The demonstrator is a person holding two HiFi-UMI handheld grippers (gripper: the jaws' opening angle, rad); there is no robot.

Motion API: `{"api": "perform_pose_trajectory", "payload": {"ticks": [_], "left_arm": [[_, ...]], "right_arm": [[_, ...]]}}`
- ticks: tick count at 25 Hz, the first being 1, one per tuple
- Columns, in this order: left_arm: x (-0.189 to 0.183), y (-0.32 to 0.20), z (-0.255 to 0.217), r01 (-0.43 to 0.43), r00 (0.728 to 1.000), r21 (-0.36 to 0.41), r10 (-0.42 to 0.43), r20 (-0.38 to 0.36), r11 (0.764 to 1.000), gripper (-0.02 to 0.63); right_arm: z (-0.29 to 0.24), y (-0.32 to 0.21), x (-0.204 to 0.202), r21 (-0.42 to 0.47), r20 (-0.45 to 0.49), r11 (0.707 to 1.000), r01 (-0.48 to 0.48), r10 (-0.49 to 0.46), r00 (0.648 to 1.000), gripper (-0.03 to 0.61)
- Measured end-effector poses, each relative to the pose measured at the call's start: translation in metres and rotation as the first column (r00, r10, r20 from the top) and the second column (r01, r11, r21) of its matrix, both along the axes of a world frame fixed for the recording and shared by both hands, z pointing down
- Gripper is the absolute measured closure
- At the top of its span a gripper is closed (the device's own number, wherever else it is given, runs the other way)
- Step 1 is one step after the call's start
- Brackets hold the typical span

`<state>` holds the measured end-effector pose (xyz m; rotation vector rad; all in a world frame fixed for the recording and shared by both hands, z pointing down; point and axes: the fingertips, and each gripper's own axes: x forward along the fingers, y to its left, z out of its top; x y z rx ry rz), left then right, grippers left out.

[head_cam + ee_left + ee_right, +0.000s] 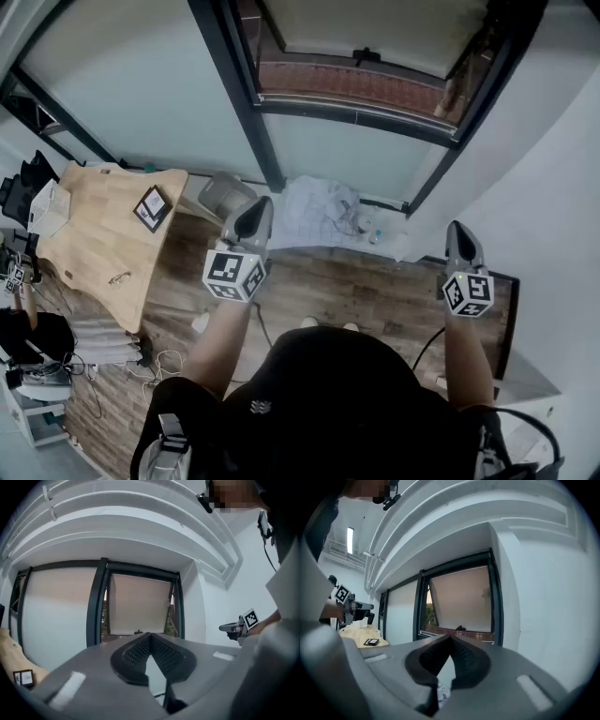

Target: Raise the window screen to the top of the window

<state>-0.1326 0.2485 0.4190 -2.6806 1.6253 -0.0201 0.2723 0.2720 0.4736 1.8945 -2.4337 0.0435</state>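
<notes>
Ahead of both grippers, inside the window frame [244, 103], the window screen [375, 26] hangs with its bottom rail near the frame's foot. A small dark handle [367, 56] sits mid-rail.

Left gripper [253, 214] and right gripper [460, 234]: fingers [133, 654] pressed together, nothing between them, both well short of the frame.

Judgement: the reach has not yet begun.

To do it well:
- Open one gripper first.
- Come in square to the handle and clamp on it.
- Lift straight up, parallel to the frame's side posts, so the rail stays level.
- Avoid pulling outward.
</notes>
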Motion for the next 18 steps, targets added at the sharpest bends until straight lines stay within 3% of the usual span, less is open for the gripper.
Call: {"api": "perform_pose_trajectory", "payload": {"ticks": [10, 18], "left_arm": [[-0.032, -0.008, -0.006, -0.029, 0.999, 0.024, 0.030, -0.026, 0.999, 0.607], [-0.083, -0.027, 0.003, -0.049, 0.998, 0.026, 0.051, -0.048, 0.998, 0.607]], "right_arm": [[0.007, 0.003, -0.048, -0.008, 0.048, 0.999, -0.040, 0.041, 0.998, 0.580], [-0.008, -0.001, -0.092, 0.015, 0.100, 0.997, -0.070, 0.068, 0.993, 0.580]]}}
